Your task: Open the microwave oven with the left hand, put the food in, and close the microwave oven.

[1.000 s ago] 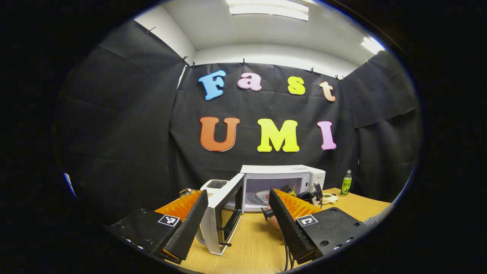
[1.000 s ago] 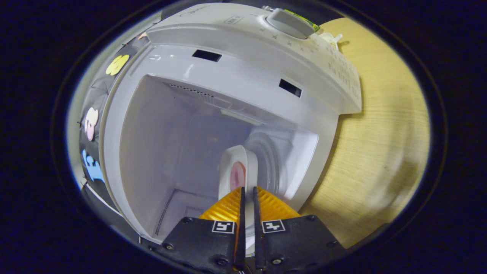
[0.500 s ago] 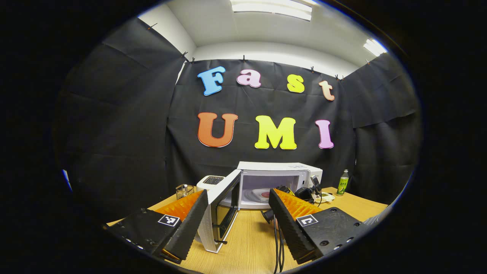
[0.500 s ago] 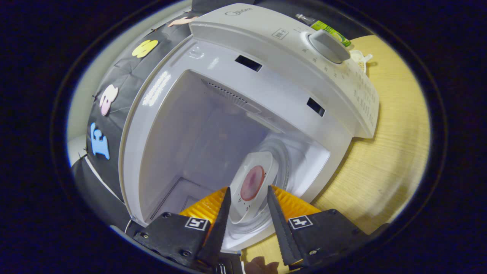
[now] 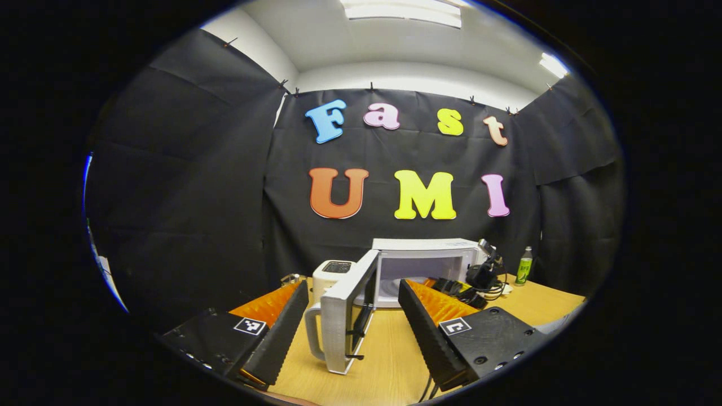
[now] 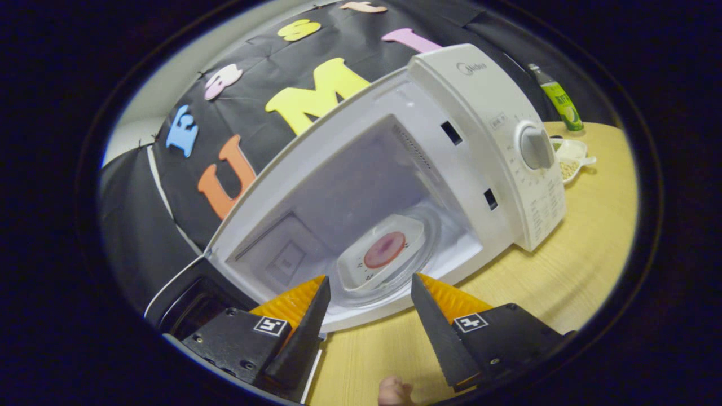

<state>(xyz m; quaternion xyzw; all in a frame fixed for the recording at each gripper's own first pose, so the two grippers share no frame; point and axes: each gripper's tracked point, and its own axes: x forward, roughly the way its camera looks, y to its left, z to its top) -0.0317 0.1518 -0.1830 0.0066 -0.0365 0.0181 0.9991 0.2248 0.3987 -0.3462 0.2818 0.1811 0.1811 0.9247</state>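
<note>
The plate (image 6: 382,252) with food is lying inside the open microwave (image 6: 491,141), seen in the right gripper view. Right gripper (image 6: 366,316) is gaping, released. Left gripper (image 5: 350,324) is gaping near the door (image 5: 350,307); toaster (image 5: 333,273) far left.

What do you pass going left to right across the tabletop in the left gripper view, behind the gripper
Toaster → open microwave door → microwave → the other gripper, raised in front of the microwave's right end → green bottle.
</note>
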